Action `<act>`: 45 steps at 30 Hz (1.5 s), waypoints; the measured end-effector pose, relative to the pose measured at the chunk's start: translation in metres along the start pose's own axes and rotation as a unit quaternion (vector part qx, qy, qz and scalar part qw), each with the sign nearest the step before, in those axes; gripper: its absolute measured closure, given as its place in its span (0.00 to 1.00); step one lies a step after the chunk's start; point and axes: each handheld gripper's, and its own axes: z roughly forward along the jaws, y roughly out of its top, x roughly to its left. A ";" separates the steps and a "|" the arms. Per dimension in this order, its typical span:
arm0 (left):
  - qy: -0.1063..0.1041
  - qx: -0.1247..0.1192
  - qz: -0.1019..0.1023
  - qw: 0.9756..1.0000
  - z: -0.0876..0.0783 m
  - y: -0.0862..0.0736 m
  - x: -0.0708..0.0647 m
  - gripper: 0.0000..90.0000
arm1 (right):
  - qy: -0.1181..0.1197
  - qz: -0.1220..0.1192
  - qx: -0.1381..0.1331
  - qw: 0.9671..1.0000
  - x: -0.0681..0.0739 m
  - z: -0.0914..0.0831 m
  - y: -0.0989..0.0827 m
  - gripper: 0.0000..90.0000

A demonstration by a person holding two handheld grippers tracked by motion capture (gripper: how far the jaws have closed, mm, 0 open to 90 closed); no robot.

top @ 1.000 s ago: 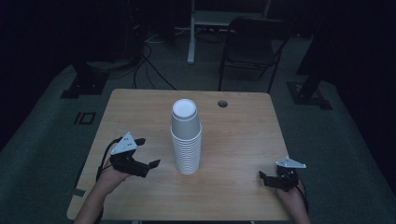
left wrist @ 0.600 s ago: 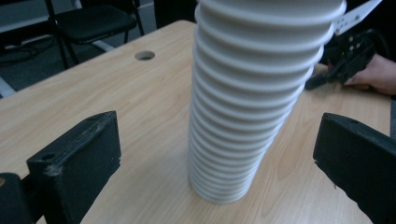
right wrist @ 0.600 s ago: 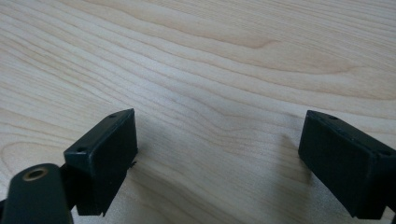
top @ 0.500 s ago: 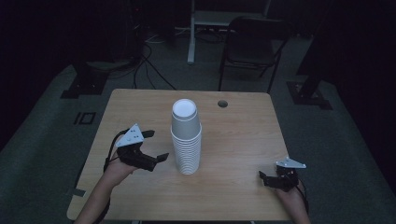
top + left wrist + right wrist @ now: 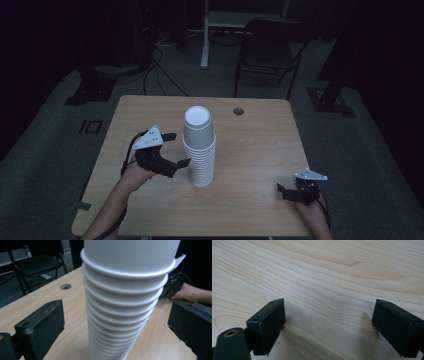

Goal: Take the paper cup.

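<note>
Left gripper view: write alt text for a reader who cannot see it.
A tall stack of white paper cups stands on a wooden table, framed between the left tool's two open black jaws, neither touching it. Behind the stack, a hand rests on the table.

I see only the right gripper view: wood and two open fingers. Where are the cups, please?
Observer: A stack of white cups stands mid-table, well to the left of the right gripper.
Operator: What does the left gripper do?
Observer: The left gripper is open, close beside the stack, with its fingers pointing at it.
Operator: Is something else on the table?
Observer: The table has a round hole near its far edge.
</note>
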 end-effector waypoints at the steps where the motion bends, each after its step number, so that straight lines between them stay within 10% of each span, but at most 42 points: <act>1: -0.003 0.000 0.001 1.000 0.002 0.001 0.000 0.01 | 0.000 0.000 0.000 1.000 0.000 0.000 0.000 0.12; 45: -0.050 -0.040 -0.004 0.998 0.040 0.013 0.004 0.06 | 0.000 0.000 0.000 1.000 0.000 0.000 0.000 0.12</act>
